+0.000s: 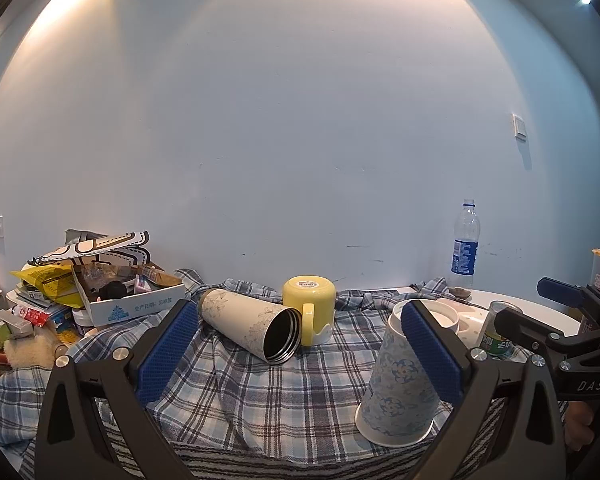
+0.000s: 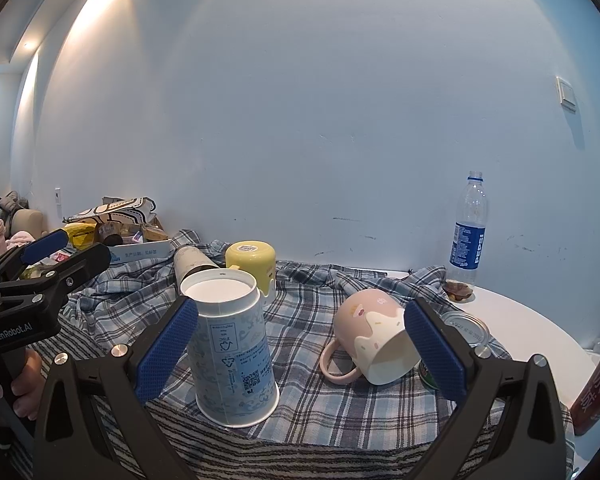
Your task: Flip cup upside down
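Already upside down, the paper cup [image 2: 233, 354] stands on its wide rim on the plaid cloth [image 2: 324, 396], white base up, blue floral print and a recycling mark on its wall. I count four drinking vessels: this cup, a yellow mug [image 1: 309, 309] also inverted, a pink mug [image 2: 374, 340] on its side, and a flask [image 1: 249, 326] lying open-mouthed. My left gripper [image 1: 300, 354] is spread wide, its right pad beside the cup; my right gripper [image 2: 300, 354] is spread too, gripping nothing. One bottle [image 2: 469, 232] stands by the wall. A tin can [image 2: 464, 330] sits half hidden behind a finger.
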Demonstrator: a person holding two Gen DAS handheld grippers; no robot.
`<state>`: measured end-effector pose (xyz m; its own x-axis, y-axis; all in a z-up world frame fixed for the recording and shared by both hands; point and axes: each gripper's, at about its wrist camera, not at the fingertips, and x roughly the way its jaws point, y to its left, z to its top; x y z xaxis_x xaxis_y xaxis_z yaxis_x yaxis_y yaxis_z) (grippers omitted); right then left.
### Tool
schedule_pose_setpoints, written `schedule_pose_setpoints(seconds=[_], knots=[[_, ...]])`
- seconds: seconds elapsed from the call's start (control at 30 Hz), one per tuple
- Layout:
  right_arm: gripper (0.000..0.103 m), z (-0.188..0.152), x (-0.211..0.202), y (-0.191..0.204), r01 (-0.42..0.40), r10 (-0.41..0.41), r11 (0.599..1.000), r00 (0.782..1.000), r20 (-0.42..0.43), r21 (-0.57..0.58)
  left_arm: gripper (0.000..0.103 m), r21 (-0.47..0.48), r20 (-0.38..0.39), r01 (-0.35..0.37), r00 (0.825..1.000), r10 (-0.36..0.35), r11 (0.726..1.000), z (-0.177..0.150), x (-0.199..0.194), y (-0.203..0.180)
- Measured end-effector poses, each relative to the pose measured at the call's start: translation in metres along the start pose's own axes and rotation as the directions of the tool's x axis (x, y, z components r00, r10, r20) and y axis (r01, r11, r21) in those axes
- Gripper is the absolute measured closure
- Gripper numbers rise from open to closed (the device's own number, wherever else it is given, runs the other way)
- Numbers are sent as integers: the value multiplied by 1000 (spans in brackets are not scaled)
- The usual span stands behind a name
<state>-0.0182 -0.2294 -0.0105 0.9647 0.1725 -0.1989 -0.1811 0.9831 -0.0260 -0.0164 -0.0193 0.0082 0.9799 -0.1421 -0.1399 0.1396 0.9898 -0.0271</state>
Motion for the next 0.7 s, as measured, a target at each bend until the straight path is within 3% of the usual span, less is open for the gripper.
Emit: schedule_pose_setpoints(seconds=[0.7], knots=[[0,0,2,-1,2,-2,1000,1000,-9,-2,0,-2,-1,-1,1000,1,1000,0,0,1]])
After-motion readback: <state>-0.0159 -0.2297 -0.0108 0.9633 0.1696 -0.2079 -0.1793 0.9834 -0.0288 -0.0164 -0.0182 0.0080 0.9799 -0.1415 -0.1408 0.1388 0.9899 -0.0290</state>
